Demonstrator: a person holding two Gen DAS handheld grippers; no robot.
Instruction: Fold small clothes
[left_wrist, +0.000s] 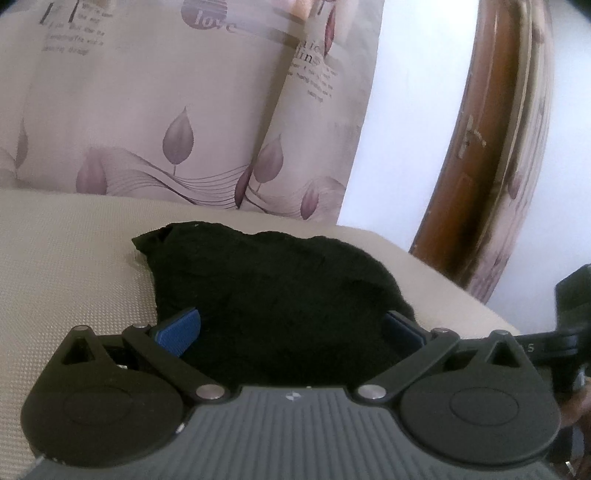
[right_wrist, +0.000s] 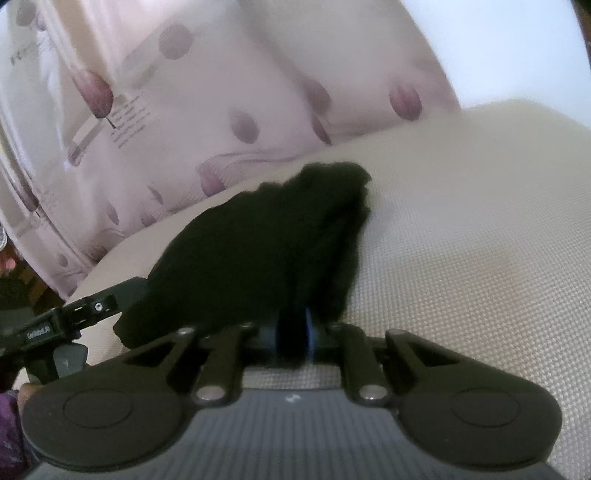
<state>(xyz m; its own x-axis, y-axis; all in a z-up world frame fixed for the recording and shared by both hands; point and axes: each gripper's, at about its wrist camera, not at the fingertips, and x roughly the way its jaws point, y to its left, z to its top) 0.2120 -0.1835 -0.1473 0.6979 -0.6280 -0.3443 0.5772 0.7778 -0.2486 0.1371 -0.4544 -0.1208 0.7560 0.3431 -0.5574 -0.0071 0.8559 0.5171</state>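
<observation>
The black garment (left_wrist: 266, 291) lay bunched on the beige cushion (left_wrist: 66, 266), near its far edge, where the leaf-print curtain (left_wrist: 155, 122) hung behind. My right gripper (right_wrist: 291, 332) had its blue pads pinched together on the near hem of the cloth, a thin tuck caught between them. My left gripper (left_wrist: 291, 328) stood with its fingers wide apart, the cloth lying between them but not pressed by either pad.

Risks, as I judged them: the right pinch looked shallow, so a lift could pull the hem free. With the left side unheld, raising one corner alone would drag the heap into a twist, not a fold. The dark fabric hid its own edges, so I could have grabbed two layers. A slide toward the far edge could have tipped it off the cushion.
</observation>
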